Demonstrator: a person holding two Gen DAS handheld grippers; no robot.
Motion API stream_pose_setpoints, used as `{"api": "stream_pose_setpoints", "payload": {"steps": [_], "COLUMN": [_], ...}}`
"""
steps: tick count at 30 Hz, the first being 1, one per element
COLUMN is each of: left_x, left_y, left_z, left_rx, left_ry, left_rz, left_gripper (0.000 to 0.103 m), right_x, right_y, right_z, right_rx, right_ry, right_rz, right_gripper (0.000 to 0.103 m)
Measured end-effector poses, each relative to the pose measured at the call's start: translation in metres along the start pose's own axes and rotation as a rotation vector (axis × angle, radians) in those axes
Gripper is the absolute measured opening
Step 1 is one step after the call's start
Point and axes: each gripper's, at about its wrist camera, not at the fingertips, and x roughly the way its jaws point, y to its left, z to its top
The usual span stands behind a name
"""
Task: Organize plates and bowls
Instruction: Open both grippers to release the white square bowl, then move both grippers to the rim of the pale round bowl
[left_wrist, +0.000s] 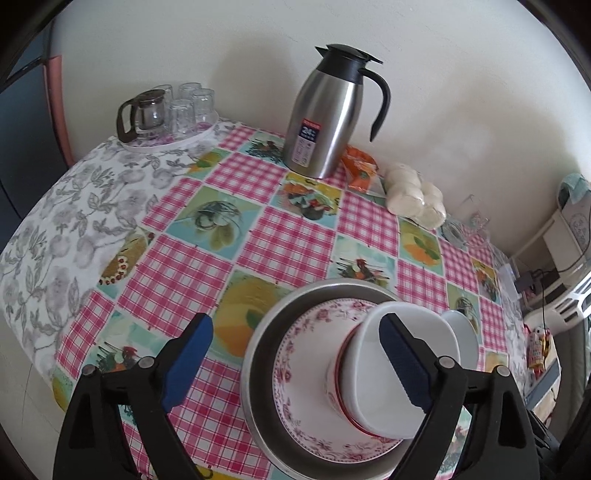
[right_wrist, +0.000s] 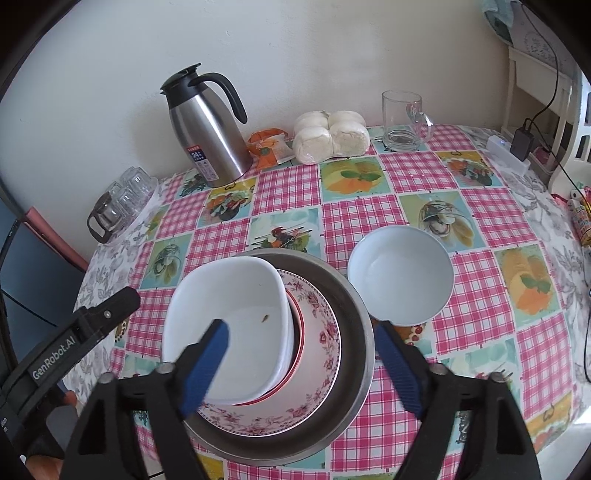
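A: Progress? Stack is sitting lower centre: metal basin (right_wrist: 354, 332) is holding the floral plate (right_wrist: 317, 332), then a red-rimmed bowl (right_wrist: 300, 332), then the square white bowl (right_wrist: 229, 325) on top.

B: Left over?

A: Round white bowl (right_wrist: 400, 275) is sitting alone just right of the basin, looking empty, probably going on next.

B: Grippers?

A: Left gripper (left_wrist: 295, 365) and right gripper (right_wrist: 306, 369) are both gaping wide over the stack, holding nothing. Square bowl is showing only a small speck inside.
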Motion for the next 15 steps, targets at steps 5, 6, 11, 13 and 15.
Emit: {"api": "stream_pose_setpoints", "payload": {"steps": [5, 6, 11, 13, 15], "left_x": [-0.0003, -0.0001, -0.0015, -0.0022, -0.0029], "left_y": [0.0040, 0.0040, 0.0025, 0.0014, -0.0005], "left_z": [0.0002, 0.0002, -0.0006, -0.0013, -0.0024], "left_rx": [-0.017, -0.018, -0.023, -0.031, -0.035], "left_ry": [-0.009, -0.011, -0.027, -0.034, -0.040], "left_rz": [0.025, 0.028, 0.054, 0.055, 0.050], "left_gripper": [0.098, 0.099, 0.099, 0.099, 0.099], "right_x": [-0.0027, -0.0029, -0.0046, -0.0059, -0.0072], "right_y": [-0.0004, -0.0008, -0.0041, -0.0062, -0.0092], "right_z": [0.0006, 0.0007, 0.0013, 0.0018, 0.0026], "right_rx": [-0.011, -0.011, -0.016, -0.018, -0.015], "right_ry": [-0.018, -0.020, -0.033, -0.039, -0.041], "right_rz": [-0.002, -0.002, -0.002, -0.003, 0.001], "right_gripper": [0.102, 0.102, 0.103, 0.103, 0.103]}}
